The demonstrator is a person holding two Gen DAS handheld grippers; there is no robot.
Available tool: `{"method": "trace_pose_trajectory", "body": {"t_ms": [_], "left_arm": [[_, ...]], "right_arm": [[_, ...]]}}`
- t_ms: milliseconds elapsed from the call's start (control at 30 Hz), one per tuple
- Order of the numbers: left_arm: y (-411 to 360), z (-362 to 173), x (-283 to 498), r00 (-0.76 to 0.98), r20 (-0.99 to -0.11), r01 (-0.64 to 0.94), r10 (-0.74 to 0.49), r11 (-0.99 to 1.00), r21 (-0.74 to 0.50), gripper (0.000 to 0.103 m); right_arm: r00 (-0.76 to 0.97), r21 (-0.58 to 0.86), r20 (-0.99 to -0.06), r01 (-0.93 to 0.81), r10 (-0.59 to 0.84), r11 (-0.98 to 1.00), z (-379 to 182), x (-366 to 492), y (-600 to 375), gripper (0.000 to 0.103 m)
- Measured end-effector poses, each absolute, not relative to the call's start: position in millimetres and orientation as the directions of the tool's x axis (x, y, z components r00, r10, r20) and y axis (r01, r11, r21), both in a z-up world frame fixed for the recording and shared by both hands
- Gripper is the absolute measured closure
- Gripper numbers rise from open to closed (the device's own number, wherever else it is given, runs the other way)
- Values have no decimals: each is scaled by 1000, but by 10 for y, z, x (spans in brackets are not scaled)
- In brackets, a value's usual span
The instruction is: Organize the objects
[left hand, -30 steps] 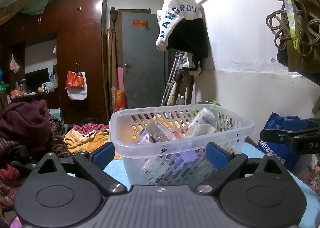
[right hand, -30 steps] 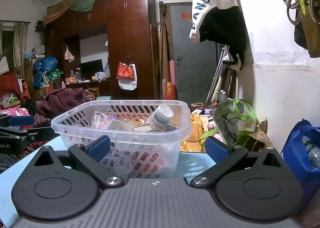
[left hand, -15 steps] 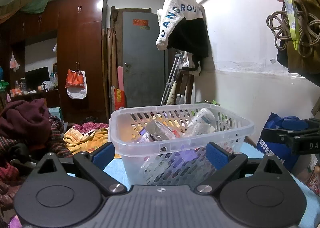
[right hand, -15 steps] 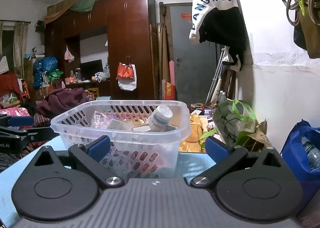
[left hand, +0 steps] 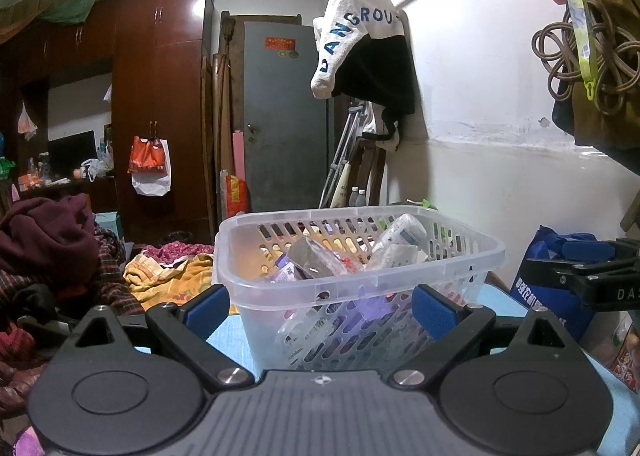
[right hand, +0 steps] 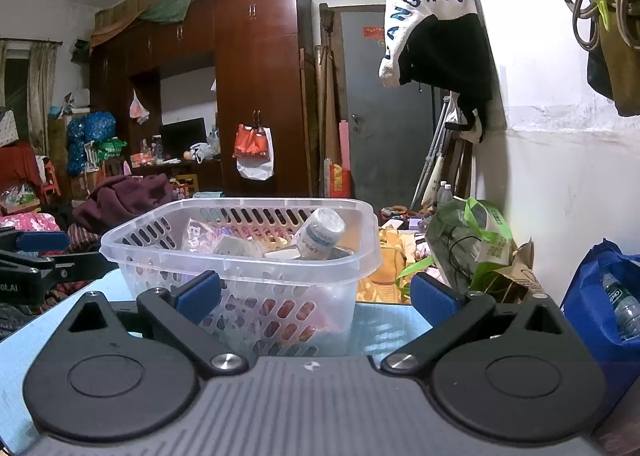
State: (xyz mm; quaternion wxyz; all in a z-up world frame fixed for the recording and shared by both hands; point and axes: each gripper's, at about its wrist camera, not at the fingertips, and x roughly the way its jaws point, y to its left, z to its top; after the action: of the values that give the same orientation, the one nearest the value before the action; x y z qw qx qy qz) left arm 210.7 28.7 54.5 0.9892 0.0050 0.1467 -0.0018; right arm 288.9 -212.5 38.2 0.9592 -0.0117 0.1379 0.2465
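Cluttered bedroom all round, with a pale blue table [left hand: 224,336] under my grippers. My left gripper [left hand: 320,306] has its fingers spread wide, holding nothing; the clear plastic basket [left hand: 360,284] sits just ahead between them. My right gripper [right hand: 316,296] is spread wide too and empty, the same basket ahead toward its left finger [right hand: 199,292]. A white bottle [right hand: 320,232] and packets lie inside it.

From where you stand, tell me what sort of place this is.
Most likely a cluttered bedroom or living room in a home: a tall wooden wardrobe, heaps of clothes on the left, and a hoodie hung on the wall.
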Motion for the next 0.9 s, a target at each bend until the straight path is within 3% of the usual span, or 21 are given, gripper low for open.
{"method": "trace_pose_trajectory", "body": {"t_ms": [900], "left_arm": [[294,510,2146,954,-299,4,-4,1000,-2,4]], "right_arm": [[857,8,-243,-467,455,884,329,2858,-2134,0]]}}
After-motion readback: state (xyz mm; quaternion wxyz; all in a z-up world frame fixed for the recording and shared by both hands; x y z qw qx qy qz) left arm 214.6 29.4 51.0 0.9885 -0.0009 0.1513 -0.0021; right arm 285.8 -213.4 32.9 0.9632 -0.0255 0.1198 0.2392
